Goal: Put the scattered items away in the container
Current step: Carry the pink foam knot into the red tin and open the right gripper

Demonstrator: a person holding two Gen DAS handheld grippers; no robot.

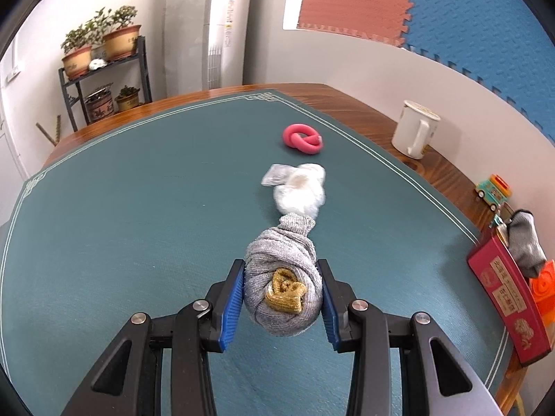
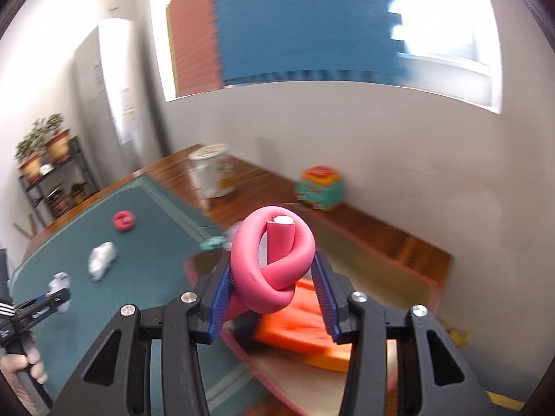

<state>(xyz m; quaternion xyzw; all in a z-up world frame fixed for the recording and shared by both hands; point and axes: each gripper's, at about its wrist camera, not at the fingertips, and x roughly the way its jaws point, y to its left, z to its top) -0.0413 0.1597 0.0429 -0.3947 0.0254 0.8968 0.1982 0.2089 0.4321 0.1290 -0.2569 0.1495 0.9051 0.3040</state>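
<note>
Two grippers are loaded at this moment. The left gripper (image 1: 282,298) has its fingers clamped on a rolled grey sock bundle (image 1: 282,277), one blue pad pressing each flank and the mustard-coloured tuck facing the camera; the bundle hangs above the green mat on the tabletop (image 1: 138,208), well left of the red container (image 1: 506,294) at the right edge. The right gripper (image 2: 274,287) has its fingers closed on a knotted pink foam roller (image 2: 274,260), held over the open container (image 2: 347,242), in which orange items show, blurred. Handling, as judged: both pieces look light and soft, the sock compressible and non-slip, best gripped across its thick middle as now; the roller appears springy, so a hold on the knot's bulk should prevent it squirming free. Neither appears fragile. On the mat there lie a second pink foam roller (image 1: 302,138), a white fluffy item (image 1: 301,190) partly overlapping a small clear packet (image 1: 275,175), both just ahead of the sock. A grey sock (image 1: 525,242) drapes over the container's rim. A white mug (image 1: 416,128) and a toy bus (image 1: 492,190) stand on the bare wood beyond the mat.
</note>
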